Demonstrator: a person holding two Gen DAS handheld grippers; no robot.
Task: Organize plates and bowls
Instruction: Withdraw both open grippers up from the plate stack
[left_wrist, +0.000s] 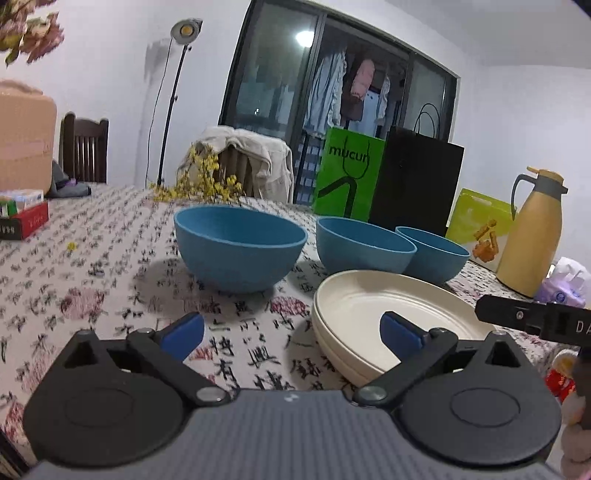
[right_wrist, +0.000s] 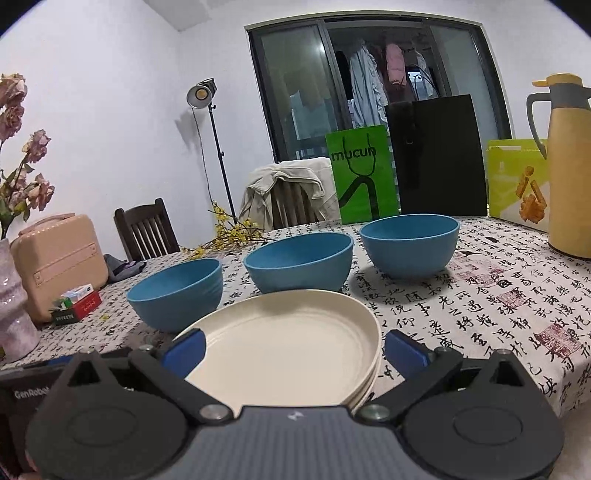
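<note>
Cream plates (right_wrist: 288, 347) sit stacked right under my right gripper (right_wrist: 295, 350), jaws wide apart around nothing. Plates look done, I'd say. Left gripper (left_wrist: 291, 332) gapes empty too, beside the stack. Three blue bowls (right_wrist: 299, 266) stand separate behind on the tablecloth (right_wrist: 498, 314), nesting not yet done.

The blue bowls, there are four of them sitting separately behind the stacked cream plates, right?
Not quite: there are three blue bowls, not four. They do sit separately behind the stacked cream plates, as the right wrist view shows.
</note>
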